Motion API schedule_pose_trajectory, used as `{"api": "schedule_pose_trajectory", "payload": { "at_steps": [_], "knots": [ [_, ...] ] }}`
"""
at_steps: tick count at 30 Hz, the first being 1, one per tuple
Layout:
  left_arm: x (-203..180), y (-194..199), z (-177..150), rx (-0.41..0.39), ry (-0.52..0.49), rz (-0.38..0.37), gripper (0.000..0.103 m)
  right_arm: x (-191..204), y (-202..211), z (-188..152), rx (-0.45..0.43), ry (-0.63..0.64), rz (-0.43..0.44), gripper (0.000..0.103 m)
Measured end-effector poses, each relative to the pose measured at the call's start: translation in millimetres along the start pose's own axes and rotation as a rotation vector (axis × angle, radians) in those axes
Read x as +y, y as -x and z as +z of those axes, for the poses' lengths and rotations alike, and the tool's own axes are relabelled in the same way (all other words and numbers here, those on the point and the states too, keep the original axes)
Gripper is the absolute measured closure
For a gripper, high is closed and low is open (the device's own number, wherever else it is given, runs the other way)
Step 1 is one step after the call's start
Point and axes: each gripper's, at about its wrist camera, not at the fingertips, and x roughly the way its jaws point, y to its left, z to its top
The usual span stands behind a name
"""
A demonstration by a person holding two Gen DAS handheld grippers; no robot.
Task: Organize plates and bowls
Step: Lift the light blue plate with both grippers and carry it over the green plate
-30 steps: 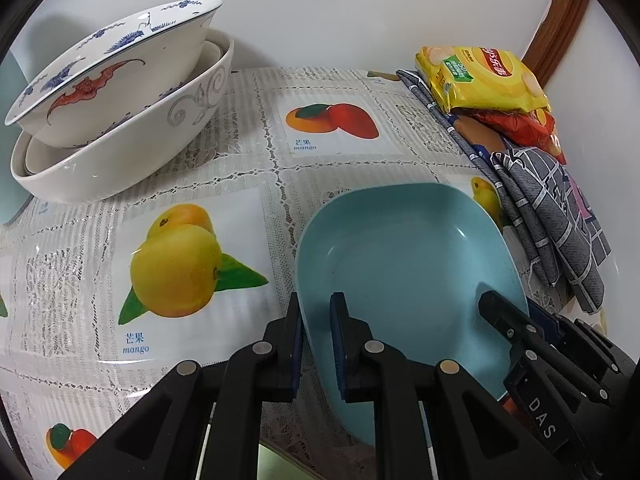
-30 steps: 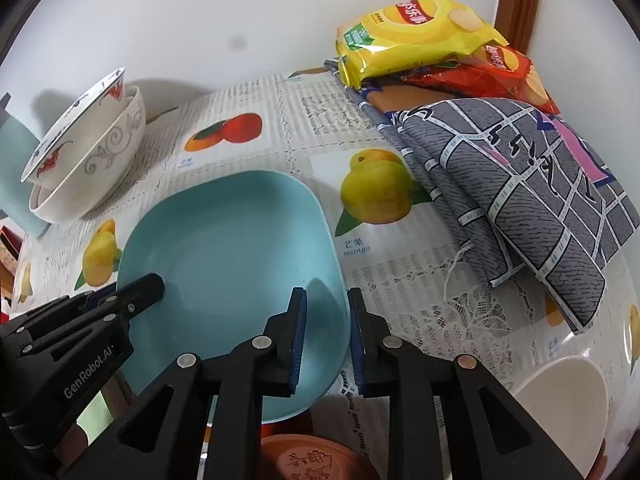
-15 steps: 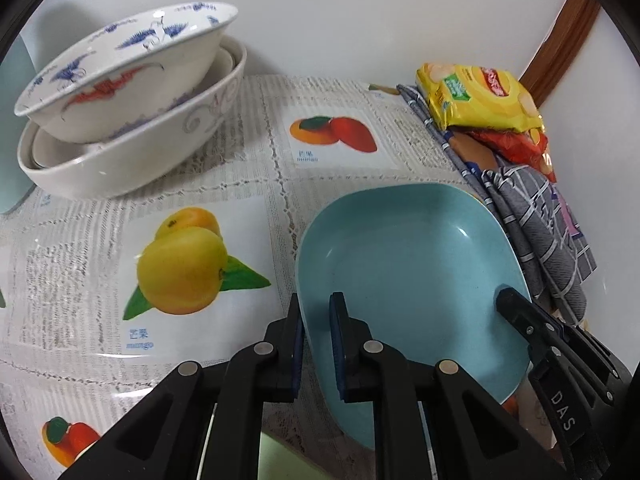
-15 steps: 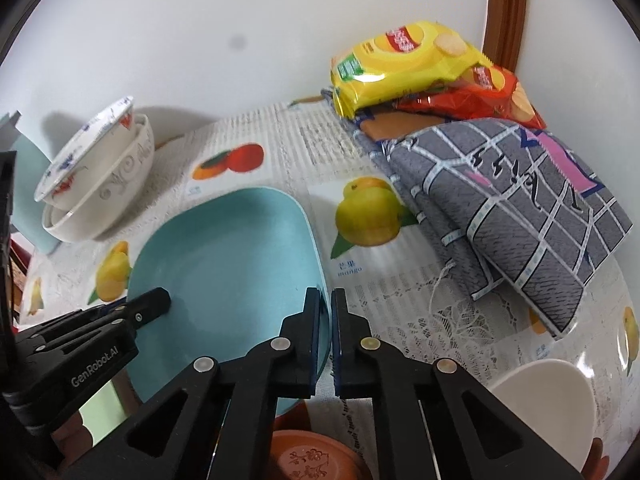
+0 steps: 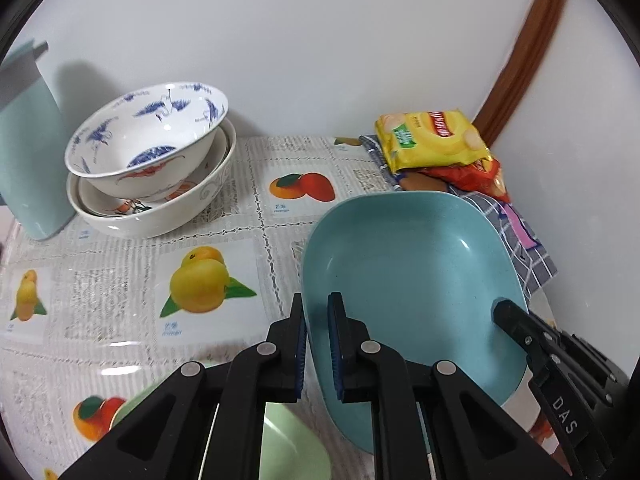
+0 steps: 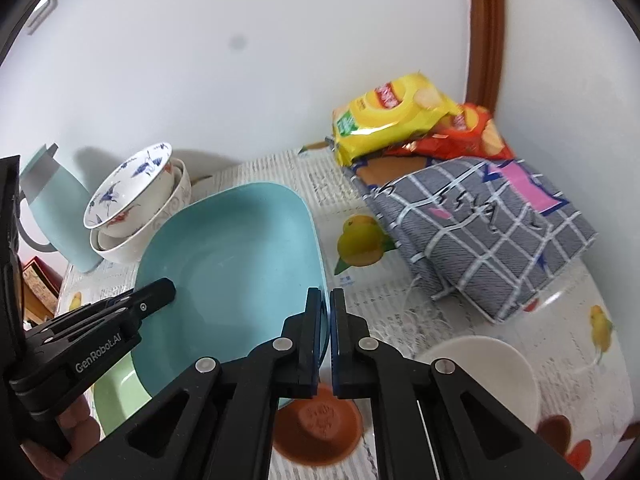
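White walls are meeting at a corner with a brown wooden trim (image 5: 516,76), and below them a table is lying under a lace-patterned tablecloth (image 5: 120,300) printed with mangoes and other fruit. Both grippers are clamping the same light blue plate (image 5: 412,264), which is hanging tilted above the cloth rather than resting on it. The left gripper (image 5: 317,344) is pinching the plate's left rim, its jaws drawn narrow with one pad on the outside and one on the inside of the rim. The right gripper (image 6: 325,340) is pinching the opposite rim in the same way, its jaws nearly together with only the thin edge between them. Under the raised plate, a pale green dish (image 6: 114,396) and a brown saucer (image 6: 318,428) are sitting on the table, and a cream bowl (image 6: 488,376) is standing just to the right of the saucer. Near the back wall, a blue-and-white bowl (image 5: 148,136) is sitting tilted inside a larger white bowl (image 5: 160,212), with a pale teal jug (image 5: 28,152) just beside them on the left. In the corner, a yellow snack bag (image 5: 432,140) is lying on a red one (image 5: 476,178), both resting on a grey checked cloth (image 6: 492,232).
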Motion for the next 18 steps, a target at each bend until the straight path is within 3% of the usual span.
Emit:
{"api": "schedule_pose_trajectory", "payload": {
  "at_steps": [8, 18],
  "knots": [
    [3, 28, -36, 0.026, 0.022, -0.007, 0.093, -3, 31, -29, 0.013, -0.052, 0.024, 0.099],
    [4, 72, -61, -0.005, 0.031, 0.025, 0.093, 9, 70, -57, -0.002, -0.052, 0.038, 0.099]
  ]
}}
